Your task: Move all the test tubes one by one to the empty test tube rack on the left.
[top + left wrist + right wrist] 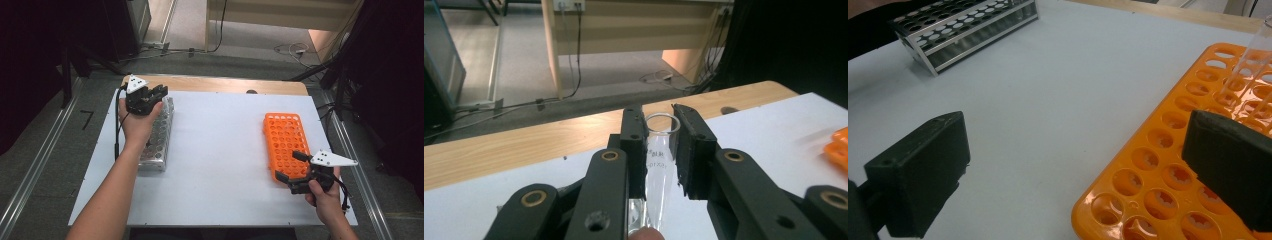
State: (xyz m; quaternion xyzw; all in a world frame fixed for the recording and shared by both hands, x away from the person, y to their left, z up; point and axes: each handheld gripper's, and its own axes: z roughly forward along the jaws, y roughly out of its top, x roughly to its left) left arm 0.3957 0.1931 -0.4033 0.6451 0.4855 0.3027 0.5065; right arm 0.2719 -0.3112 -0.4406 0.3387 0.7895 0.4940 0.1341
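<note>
Your left gripper (659, 135) is clamped on a clear glass test tube (660, 170), held over the far end of the metal rack (156, 137) near the desk's far-left corner. The tube's lower end is cut off at the frame's bottom edge, and in the high view your hand (136, 122) covers it and part of the rack. It is transparent, with a rounded open rim. Printing runs along the glass, too blurred to read. Your right gripper (1073, 170) hangs released, jaws wide apart, at the near end of the orange rack (285, 142) by the desk's right edge.
</note>
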